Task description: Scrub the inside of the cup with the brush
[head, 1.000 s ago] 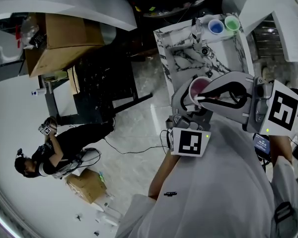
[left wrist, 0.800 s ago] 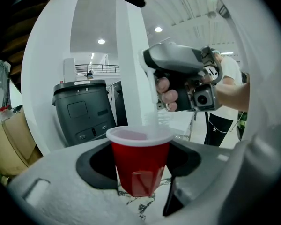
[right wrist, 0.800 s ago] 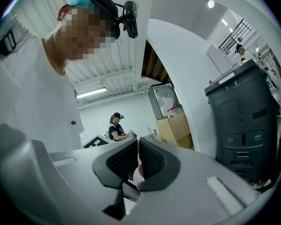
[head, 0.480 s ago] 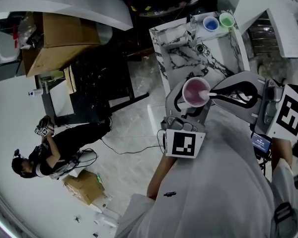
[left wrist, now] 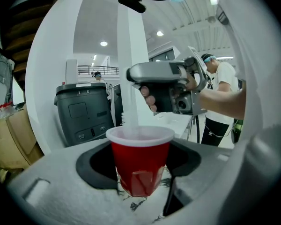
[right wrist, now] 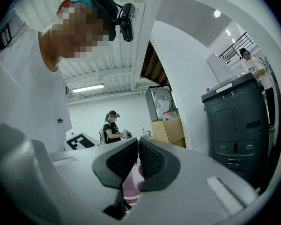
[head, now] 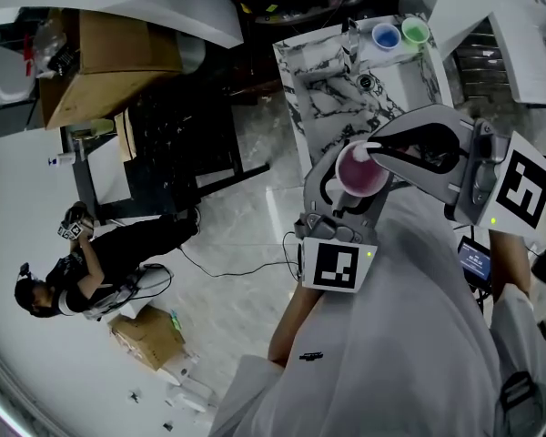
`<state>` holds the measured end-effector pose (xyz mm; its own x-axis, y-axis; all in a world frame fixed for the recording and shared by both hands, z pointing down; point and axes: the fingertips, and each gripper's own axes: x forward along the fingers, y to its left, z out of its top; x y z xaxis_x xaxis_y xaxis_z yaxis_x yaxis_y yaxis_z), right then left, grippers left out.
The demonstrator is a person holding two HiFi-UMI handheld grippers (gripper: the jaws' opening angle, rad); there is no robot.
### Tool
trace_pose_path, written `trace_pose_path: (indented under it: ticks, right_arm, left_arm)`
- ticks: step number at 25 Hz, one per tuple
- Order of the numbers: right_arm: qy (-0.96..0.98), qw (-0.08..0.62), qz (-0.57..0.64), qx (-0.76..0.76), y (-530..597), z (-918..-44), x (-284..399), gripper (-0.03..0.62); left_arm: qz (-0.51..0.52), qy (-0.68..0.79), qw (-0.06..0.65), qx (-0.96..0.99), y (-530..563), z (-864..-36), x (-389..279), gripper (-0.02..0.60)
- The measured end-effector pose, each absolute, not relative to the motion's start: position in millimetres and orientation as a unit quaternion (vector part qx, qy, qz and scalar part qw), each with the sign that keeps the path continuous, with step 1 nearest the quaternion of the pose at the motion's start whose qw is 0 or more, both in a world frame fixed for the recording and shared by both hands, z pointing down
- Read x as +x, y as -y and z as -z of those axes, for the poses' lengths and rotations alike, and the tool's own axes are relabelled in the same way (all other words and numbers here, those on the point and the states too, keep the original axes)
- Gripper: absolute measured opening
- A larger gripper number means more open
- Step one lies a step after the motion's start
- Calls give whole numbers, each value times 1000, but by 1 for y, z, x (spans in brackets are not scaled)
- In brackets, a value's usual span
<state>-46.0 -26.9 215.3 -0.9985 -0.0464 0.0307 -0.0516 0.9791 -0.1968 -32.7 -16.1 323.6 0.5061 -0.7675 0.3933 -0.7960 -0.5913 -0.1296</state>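
Note:
A red cup (head: 361,173) with a white rim is held upright in my left gripper (head: 346,197), which is shut on it. In the left gripper view the cup (left wrist: 140,156) sits between the jaws of the left gripper (left wrist: 139,172), and the white brush handle (left wrist: 129,69) drops steeply into its mouth. My right gripper (head: 379,151) is above and right of the cup, shut on the brush handle (head: 371,147). In the right gripper view the right gripper (right wrist: 138,165) has its pads pressed together, and the cup (right wrist: 130,190) shows just beyond them. The bristles are hidden inside the cup.
Behind the cup is a marble-patterned counter (head: 323,98) bearing a blue cup (head: 385,36) and a green cup (head: 415,33). A cardboard box (head: 109,62) sits on a dark desk at the left. Another person (head: 82,271) stands at lower left. A dark grey bin (left wrist: 82,114) stands nearby.
The right gripper has risen and swung over the cup, so the brush handle now enters more steeply from above. The cup has shifted slightly in the left gripper's hold.

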Motion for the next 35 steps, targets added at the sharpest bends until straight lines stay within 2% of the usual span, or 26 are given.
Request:
trace_pose_path:
  ticks: [5,13,22,35]
  right_arm:
    - [995,-6,-101,-7,9,-206,-68,20]
    - [991,8,-125,-51,-23,-208,-65,20]
    - [993,47,-113,-2,-20,-206,-34,20]
    - [988,6,-90,128,11,-197,10,23]
  left_arm:
    - [-209,454,33,866,11,-322,-37,291]
    - [-209,456,33,864,8,-322,-44,292]
    - [-202,445,29,872,0,-310,-47,291]
    - [-193,434,35,879,-2,-328,-54,291]
